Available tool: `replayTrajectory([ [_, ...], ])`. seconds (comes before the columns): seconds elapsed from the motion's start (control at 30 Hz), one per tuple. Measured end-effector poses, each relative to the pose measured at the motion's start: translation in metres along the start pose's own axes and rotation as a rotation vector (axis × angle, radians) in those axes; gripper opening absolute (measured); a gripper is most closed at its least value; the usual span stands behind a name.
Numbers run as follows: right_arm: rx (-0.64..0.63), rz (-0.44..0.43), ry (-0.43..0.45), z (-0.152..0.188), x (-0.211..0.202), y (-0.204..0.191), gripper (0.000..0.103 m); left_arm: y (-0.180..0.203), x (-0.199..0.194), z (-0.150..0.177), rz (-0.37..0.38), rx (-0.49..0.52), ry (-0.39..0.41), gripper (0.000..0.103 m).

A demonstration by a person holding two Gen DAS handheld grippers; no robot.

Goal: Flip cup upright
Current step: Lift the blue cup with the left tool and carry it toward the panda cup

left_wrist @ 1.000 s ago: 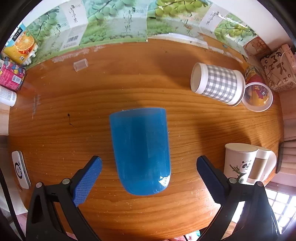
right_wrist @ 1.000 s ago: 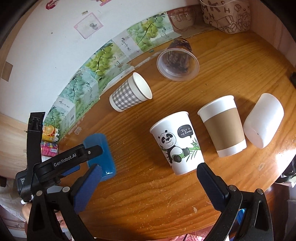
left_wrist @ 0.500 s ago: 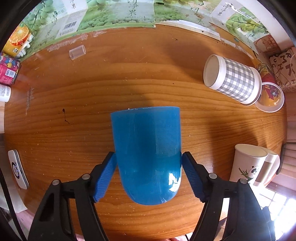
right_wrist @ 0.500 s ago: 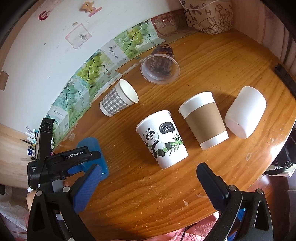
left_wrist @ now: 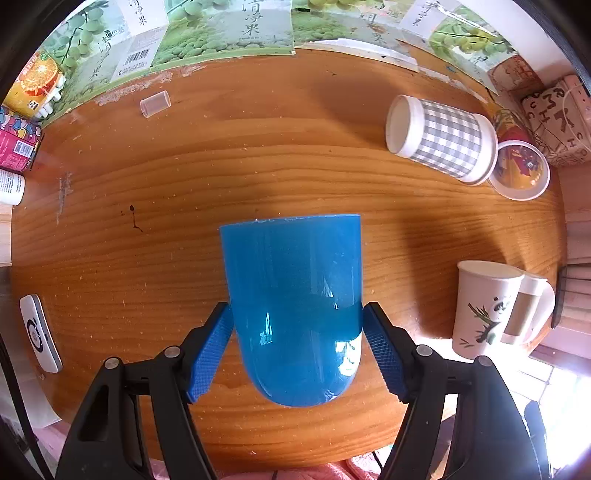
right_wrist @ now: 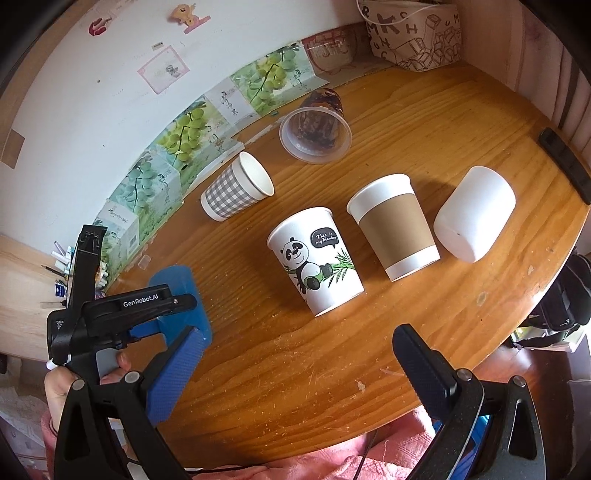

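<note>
A blue plastic cup [left_wrist: 295, 295] lies on its side on the round wooden table [left_wrist: 147, 240], its closed rounded end toward me and its rim pointing away. My left gripper [left_wrist: 297, 350] is shut on the blue cup, one blue pad pressed against each side near the closed end. In the right wrist view the blue cup [right_wrist: 177, 280] shows at the far left, partly hidden by the left gripper. My right gripper [right_wrist: 291, 369] is open and empty above the table's near edge.
A checked paper cup [right_wrist: 236, 192] and a clear plastic cup [right_wrist: 314, 133] lie on their sides at the back. A panda cup [right_wrist: 317, 258], a brown-sleeved cup [right_wrist: 395, 225] and a white cup [right_wrist: 472, 218] stand mid-table. Cartons [left_wrist: 221, 33] line the wall. A white remote [left_wrist: 38, 332] lies left.
My left gripper has moved forward around the blue cup and closed on its sides. The right gripper has pulled back a little and stays open.
</note>
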State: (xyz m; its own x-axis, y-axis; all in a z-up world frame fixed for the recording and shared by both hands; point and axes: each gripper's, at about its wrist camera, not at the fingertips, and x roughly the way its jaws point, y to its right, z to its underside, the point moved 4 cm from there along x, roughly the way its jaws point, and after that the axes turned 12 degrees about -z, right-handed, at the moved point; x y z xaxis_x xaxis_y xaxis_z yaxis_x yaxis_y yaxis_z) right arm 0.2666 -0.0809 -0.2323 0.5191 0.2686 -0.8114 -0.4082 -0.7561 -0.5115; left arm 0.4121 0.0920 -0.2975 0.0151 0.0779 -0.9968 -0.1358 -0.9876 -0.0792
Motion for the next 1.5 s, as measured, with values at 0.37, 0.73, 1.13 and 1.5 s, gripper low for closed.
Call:
replayTrajectory([
  [0.37, -0.057, -0.055, -0.022, 0.012, -0.016, 0.005, 0.103, 0.014, -0.017, 0.048, 0.022, -0.006, 0.011, 0.075],
  [0.73, -0.084, -0.087, -0.074, 0.017, -0.047, 0.045, 0.103, 0.059, -0.033, 0.101, 0.007, -0.023, 0.037, 0.075],
  [1.13, -0.135, -0.099, -0.127, -0.009, -0.072, 0.097, 0.103, 0.131, -0.034, 0.123, 0.013, -0.050, 0.033, 0.075],
  [1.5, -0.170, -0.099, -0.191, -0.036, -0.074, 0.140, 0.103, 0.171, -0.025, 0.135, 0.021, -0.076, 0.014, 0.075],
])
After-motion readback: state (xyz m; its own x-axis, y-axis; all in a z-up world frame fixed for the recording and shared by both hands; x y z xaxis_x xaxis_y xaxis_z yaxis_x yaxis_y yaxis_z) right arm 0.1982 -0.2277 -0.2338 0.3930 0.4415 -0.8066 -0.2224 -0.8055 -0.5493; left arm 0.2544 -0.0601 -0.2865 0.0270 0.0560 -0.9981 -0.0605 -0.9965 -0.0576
